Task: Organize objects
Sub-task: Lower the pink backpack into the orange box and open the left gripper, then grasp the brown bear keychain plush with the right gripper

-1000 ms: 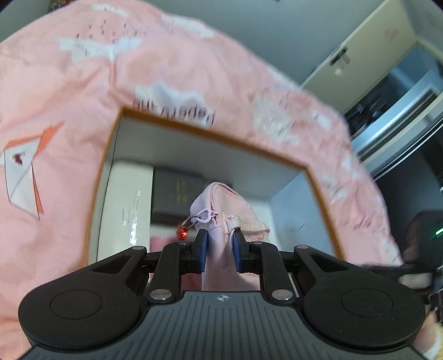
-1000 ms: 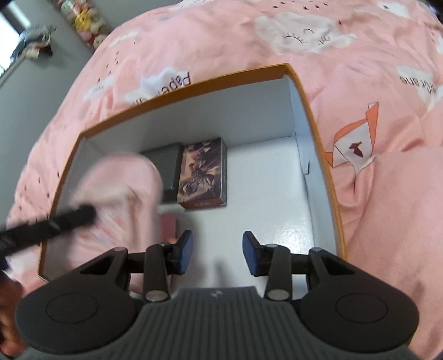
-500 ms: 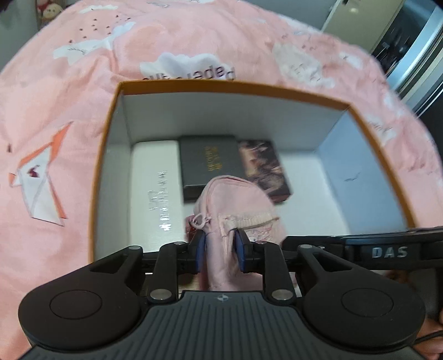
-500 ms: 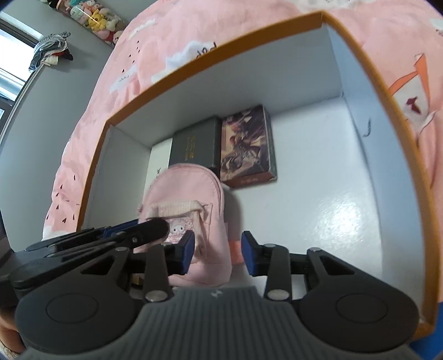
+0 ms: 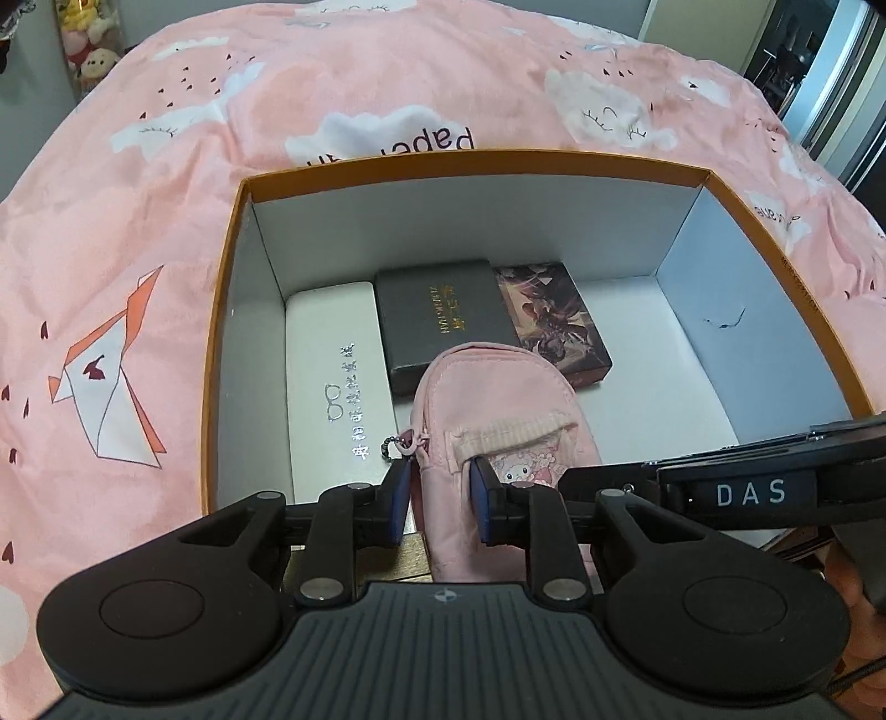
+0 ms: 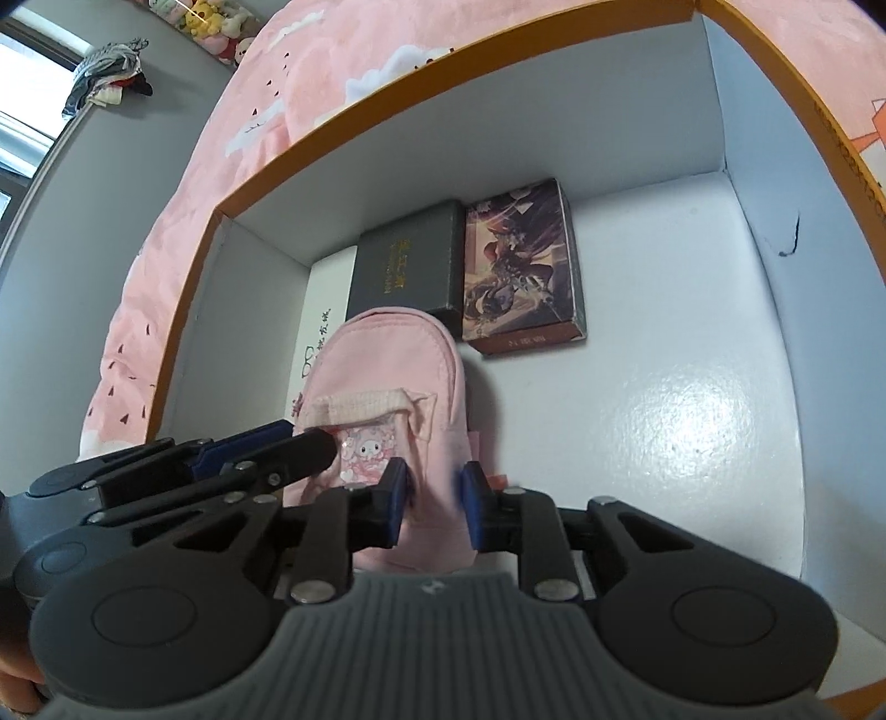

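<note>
A small pink backpack-shaped pouch (image 5: 498, 410) stands inside an orange-rimmed white box (image 5: 498, 166), at its near side. My left gripper (image 5: 440, 490) is shut on the pouch's left side. My right gripper (image 6: 432, 498) is shut on the pouch's right side (image 6: 387, 387); it also shows in the left wrist view (image 5: 576, 477), coming in from the right. Behind the pouch lie a white glasses case (image 5: 332, 376), a dark grey box (image 5: 443, 318) and an illustrated card box (image 5: 554, 315).
The box rests on a pink bedcover (image 5: 138, 221) with cloud and fox prints. The right half of the box floor (image 6: 692, 415) is bare. Plush toys (image 5: 91, 50) sit on a shelf far left, and a doorway (image 5: 819, 72) shows far right.
My left gripper has brought the pouch down into the box. My right gripper has moved in from open and empty and shut on the pouch's right side.
</note>
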The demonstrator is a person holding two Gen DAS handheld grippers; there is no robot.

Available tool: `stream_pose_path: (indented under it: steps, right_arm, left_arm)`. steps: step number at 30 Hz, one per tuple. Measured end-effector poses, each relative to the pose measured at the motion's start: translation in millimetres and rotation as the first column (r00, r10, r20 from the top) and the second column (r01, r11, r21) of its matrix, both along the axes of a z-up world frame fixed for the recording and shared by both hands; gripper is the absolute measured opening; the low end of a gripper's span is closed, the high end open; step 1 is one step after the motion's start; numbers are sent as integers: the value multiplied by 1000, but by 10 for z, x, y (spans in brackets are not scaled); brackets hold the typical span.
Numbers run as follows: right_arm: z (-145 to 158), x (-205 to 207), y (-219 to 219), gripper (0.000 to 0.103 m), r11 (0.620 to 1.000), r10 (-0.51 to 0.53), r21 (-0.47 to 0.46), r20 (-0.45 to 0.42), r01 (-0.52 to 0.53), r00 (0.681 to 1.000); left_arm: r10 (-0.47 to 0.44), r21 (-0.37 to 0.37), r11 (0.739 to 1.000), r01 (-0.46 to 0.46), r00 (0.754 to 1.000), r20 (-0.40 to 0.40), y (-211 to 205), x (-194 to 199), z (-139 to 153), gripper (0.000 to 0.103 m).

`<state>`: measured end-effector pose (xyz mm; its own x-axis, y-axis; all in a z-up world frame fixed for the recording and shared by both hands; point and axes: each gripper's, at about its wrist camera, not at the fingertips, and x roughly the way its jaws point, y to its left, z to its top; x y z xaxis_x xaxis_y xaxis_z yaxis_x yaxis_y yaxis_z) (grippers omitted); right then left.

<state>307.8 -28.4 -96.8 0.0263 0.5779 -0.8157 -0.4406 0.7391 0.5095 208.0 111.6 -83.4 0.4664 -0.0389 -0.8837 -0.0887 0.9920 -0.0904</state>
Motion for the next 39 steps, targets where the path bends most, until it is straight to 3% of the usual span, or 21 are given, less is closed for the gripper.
stream_pose_path:
  steps: [4, 8, 12, 16, 18, 20, 24, 28, 31, 34, 39]
  right_arm:
    - [167, -64, -45, 30, 1000, 16, 8, 59, -17, 998]
    - [549, -231, -222, 37, 998, 22, 61, 202, -35, 979]
    - [932, -481, -526, 43, 995, 9, 90, 383, -47, 924]
    - [1195, -754, -944, 60, 990, -4, 124, 518, -71, 855]
    - [1273, -877, -1158, 62, 991, -12, 115, 559, -63, 829]
    - [1293, -964, -1357, 62, 995, -31, 97, 578, -31, 816]
    - [1230, -1105, -1770, 62, 995, -91, 86, 566, 51, 820]
    - [1059, -1198, -2048, 61, 992, -118, 38, 547, 117, 829]
    - [844, -1233, -2114, 47, 989, -122, -10, 517, 148, 847]
    - [619, -1226, -2164, 36, 987, -113, -50, 472, 154, 874]
    - [413, -1164, -2216, 32, 983, -137, -53, 429, 176, 893]
  left_arm:
    - [14, -9, 1000, -14, 999, 51, -3, -82, 110, 26]
    - [13, -45, 999, -4, 979, 205, -84, -337, 423, 26]
    - [-12, -56, 998, 33, 937, 349, -311, -638, 722, 26]
    - [-16, -126, 989, 73, 913, 408, -547, -876, 891, 26]
    - [-32, -144, 984, 102, 903, 428, -695, -966, 914, 26]
    - [-69, -114, 985, 129, 902, 427, -861, -1025, 897, 26]
    - [-126, -104, 977, 185, 900, 418, -1137, -1137, 792, 26]
    - [-127, -145, 972, 187, 930, 344, -1347, -1126, 615, 35]
    - [-101, -180, 971, 157, 953, 285, -1460, -1092, 452, 37]
    - [-126, -158, 973, 166, 963, 238, -1565, -1031, 353, 37]
    - [-218, -103, 966, 237, 962, 167, -1787, -934, 192, 46]
